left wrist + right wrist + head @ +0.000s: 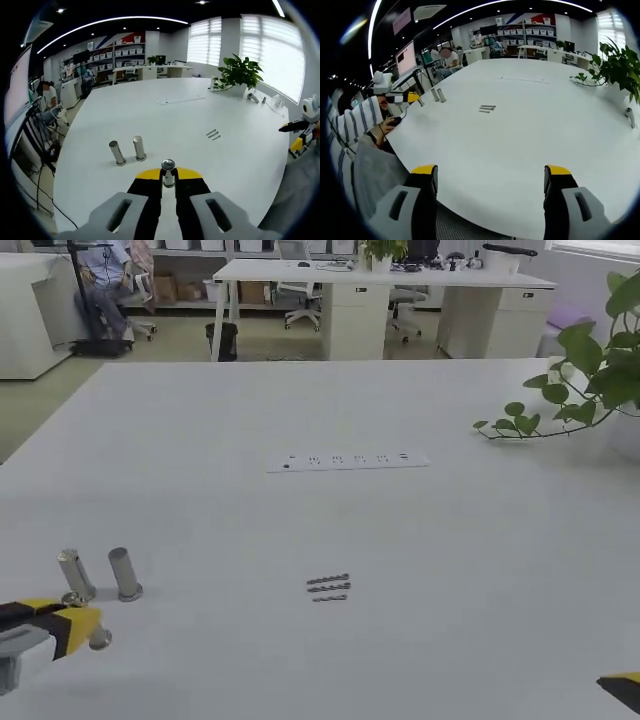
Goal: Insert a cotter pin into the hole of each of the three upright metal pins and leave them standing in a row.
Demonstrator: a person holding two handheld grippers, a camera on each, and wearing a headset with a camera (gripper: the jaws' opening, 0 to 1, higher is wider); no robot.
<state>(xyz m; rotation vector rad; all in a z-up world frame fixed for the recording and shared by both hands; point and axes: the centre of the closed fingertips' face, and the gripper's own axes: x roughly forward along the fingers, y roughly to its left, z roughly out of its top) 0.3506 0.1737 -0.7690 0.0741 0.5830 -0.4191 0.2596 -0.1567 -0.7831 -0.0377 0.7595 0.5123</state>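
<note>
Two upright metal pins (75,575) (123,573) stand side by side at the table's near left, and appear in the left gripper view as well (117,152) (138,148). My left gripper (168,176) is shut on a third metal pin (168,165), held just in front of those two; in the head view this gripper (70,625) sits at the lower left with the pin (98,638) at its tip. Three cotter pins (328,588) (487,108) lie together mid-table. My right gripper (491,172) is open and holds nothing, over the near table edge.
A white power strip (347,462) lies across the middle of the table. A potted plant (590,370) leans in from the far right. The near table edge (470,220) runs just ahead of the right gripper. Desks and a seated person are beyond the table.
</note>
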